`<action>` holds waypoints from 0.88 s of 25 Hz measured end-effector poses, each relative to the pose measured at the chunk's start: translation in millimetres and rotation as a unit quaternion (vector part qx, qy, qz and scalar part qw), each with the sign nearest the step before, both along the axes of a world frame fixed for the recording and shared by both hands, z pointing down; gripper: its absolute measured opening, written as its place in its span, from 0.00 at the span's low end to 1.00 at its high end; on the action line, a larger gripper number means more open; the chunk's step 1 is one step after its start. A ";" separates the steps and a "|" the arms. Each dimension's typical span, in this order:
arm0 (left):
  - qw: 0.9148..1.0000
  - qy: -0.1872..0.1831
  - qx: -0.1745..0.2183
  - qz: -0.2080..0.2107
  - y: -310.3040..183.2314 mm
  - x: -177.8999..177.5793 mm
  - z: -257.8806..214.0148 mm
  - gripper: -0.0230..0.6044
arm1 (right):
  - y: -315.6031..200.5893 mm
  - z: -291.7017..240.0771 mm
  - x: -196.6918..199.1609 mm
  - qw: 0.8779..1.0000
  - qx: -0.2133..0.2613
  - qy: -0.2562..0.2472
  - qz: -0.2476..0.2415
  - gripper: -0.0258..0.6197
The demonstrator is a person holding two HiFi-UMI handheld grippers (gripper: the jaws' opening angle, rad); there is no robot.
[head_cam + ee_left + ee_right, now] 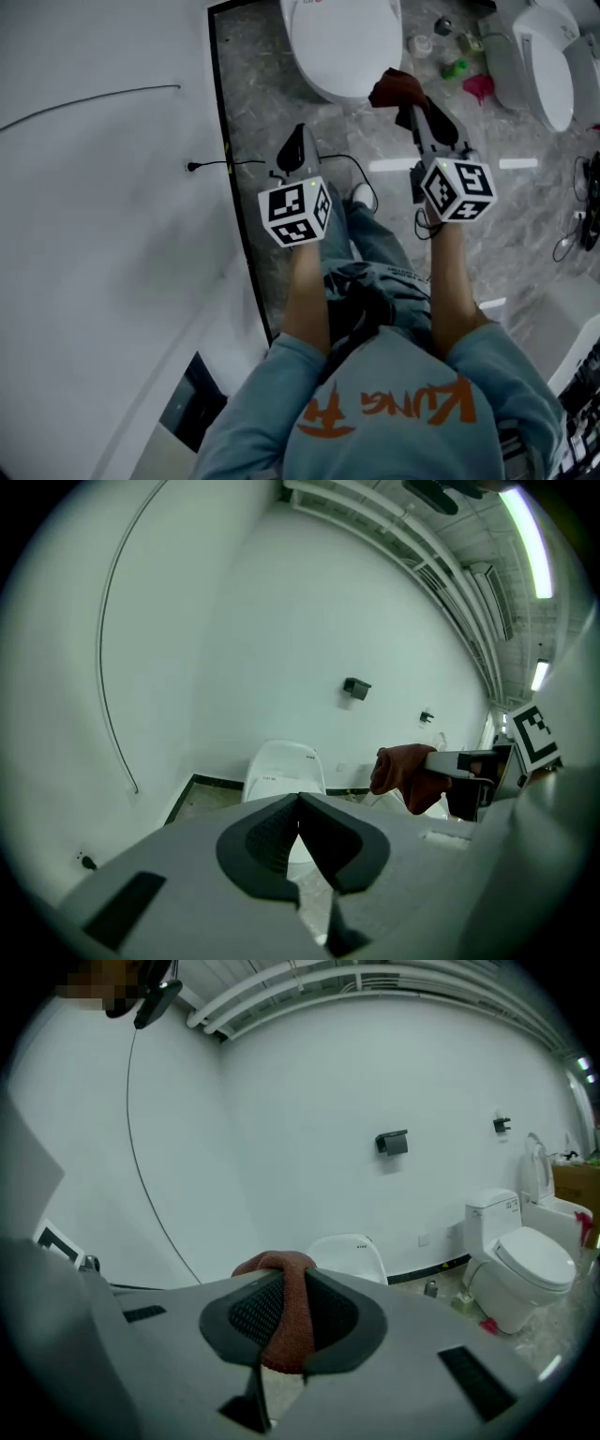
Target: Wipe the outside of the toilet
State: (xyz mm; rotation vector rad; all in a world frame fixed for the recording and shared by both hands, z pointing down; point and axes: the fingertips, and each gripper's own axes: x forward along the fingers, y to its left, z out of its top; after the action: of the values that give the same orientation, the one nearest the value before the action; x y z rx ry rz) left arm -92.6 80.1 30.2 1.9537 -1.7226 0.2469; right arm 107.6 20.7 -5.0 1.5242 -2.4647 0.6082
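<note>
Before the toilet (342, 42), forearms (305, 291) outstretched, right gripper (411, 108) tight on cloth (397, 87).

Head view chops the toilet (342, 42) at the top edge, a second toilet (548, 70) runs off the upper right, and the floor clutter (455, 67) between is too small to identify.

Grey marbled floor (272, 103) carries a white toilet (342, 37), a second toilet (548, 70), small green and pink items (454, 67) between them, and a black cable (349, 161).
</note>
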 end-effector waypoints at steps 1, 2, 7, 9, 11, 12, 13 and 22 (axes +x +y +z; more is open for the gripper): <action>1.000 0.005 -0.007 0.001 0.7 -4.8 13.8 0.03 | 3.1 13.2 -7.3 1.000 -0.008 0.006 -0.003 0.13; 1.000 0.008 -0.014 0.002 -0.1 -10.3 26.1 0.03 | 4.7 25.8 -14.6 1.000 -0.016 0.011 -0.006 0.13; 0.999 0.010 -0.037 -0.003 -15.4 -36.7 65.6 0.03 | 1.8 77.9 -48.3 0.998 -0.054 0.024 -0.030 0.13; 0.999 0.012 -0.043 0.002 -17.1 -47.8 83.6 0.03 | 2.7 99.4 -67.5 0.997 -0.061 0.025 -0.038 0.13; 0.998 0.013 -0.056 0.005 -15.2 -60.9 106.3 0.03 | 5.4 122.7 -90.4 0.996 -0.070 0.025 -0.044 0.13; 0.998 0.016 -0.064 0.005 -14.3 -65.9 118.4 0.03 | 6.4 134.0 -100.5 0.996 -0.075 0.024 -0.047 0.13; 0.997 0.019 -0.072 0.006 -14.0 -69.3 129.7 0.03 | 6.9 144.8 -109.3 0.995 -0.082 0.025 -0.051 0.13; 0.992 0.028 -0.121 0.028 -14.4 -87.0 210.6 0.03 | 8.8 237.9 -160.9 0.987 -0.133 0.032 -0.084 0.13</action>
State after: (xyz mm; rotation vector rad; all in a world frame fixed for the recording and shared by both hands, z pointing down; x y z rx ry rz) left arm -179.6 65.8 240.8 1.8160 -1.5256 0.3972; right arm -53.2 29.5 232.9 1.2039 -2.3220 0.8044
